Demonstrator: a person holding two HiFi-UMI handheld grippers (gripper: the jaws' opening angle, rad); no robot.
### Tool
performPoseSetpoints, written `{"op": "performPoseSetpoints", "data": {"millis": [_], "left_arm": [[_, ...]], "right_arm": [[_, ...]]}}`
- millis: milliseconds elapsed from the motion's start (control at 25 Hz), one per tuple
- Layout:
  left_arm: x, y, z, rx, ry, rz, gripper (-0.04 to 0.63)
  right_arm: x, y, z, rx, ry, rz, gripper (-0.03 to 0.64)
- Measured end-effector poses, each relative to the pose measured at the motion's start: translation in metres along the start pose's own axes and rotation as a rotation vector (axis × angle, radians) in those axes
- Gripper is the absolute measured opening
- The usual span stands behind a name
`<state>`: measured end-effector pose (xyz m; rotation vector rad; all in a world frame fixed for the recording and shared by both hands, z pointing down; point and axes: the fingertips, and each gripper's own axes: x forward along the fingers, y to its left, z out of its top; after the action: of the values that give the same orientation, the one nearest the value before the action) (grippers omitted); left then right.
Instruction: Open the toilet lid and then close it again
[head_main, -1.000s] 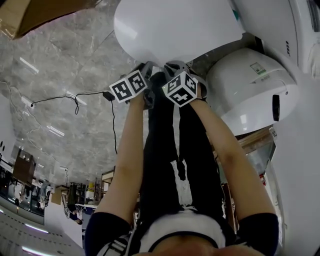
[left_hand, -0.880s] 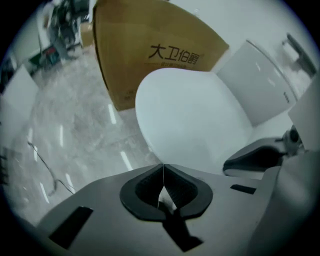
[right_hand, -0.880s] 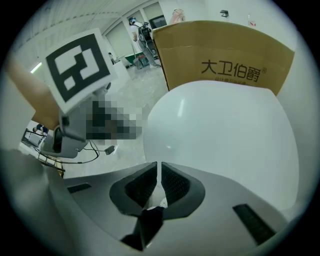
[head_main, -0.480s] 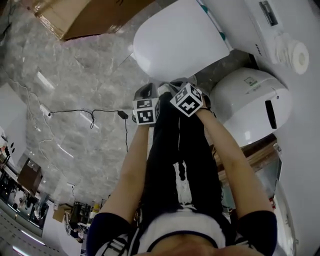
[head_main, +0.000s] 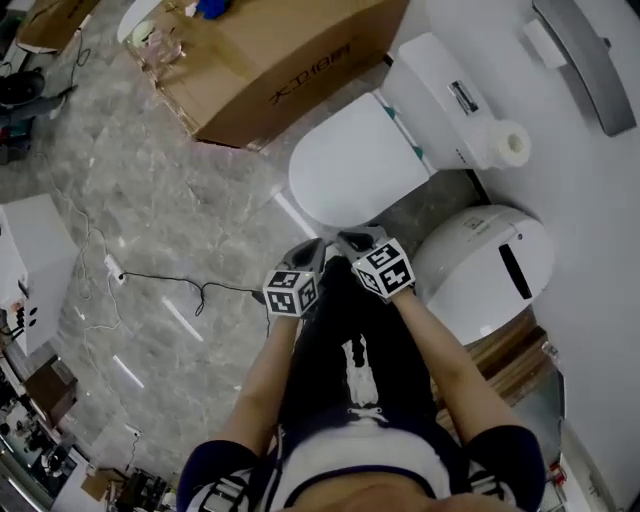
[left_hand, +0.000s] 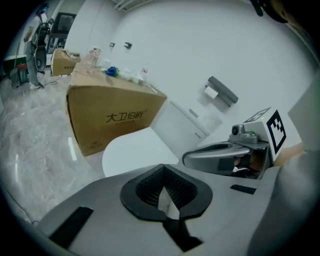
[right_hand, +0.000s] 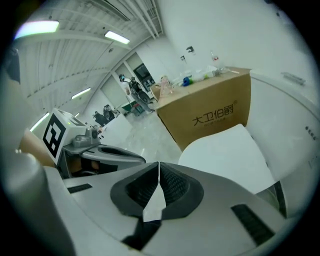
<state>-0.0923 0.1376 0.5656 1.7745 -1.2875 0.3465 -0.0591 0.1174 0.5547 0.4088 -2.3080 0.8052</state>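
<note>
Toilet lid (head_main: 350, 170), down: rigid, smooth, probably light hinged plastic, best taken at its front edge; left gripper (head_main: 309, 249) and right gripper (head_main: 356, 239) jaws pressed together, holding nothing.

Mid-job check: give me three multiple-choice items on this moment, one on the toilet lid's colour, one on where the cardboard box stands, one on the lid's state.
1. The toilet lid is:
A. black
B. white
C. brown

2. The cardboard box stands:
A. on the lid
B. between a gripper's jaws
C. on the floor beside the toilet

3. The lid is:
A. down, lying flat
B. raised upright
C. taken off

Answers:
1 B: it shows white in all three views.
2 C: the head view has the box on the floor next to the bowl.
3 A: it lies flat over the bowl, while the left gripper and right gripper hang clear of it, jaws shut on nothing.
</note>
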Motion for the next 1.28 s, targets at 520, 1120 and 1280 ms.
{"op": "performPoseSetpoints", "data": {"millis": [520, 1120, 1280], "left_arm": [[-0.082, -0.079, 0.044, 0.020, -0.146, -0.076, 0.007], [-0.125, -0.107, 0.053, 0.027, -0.256, -0.121, 0.007], [-0.133, -0.109, 0.058, 0.033, -0.280, -0.127, 0.007]], "right_arm": [[-0.099, 0.059, 0.032, -0.081, -0.119, -0.078, 0.009], [-0.144, 0.092, 0.041, -0.178, -0.183, -0.092, 0.009], [-0.151, 0.094, 0.048, -0.190, -0.208, -0.095, 0.009]]}}
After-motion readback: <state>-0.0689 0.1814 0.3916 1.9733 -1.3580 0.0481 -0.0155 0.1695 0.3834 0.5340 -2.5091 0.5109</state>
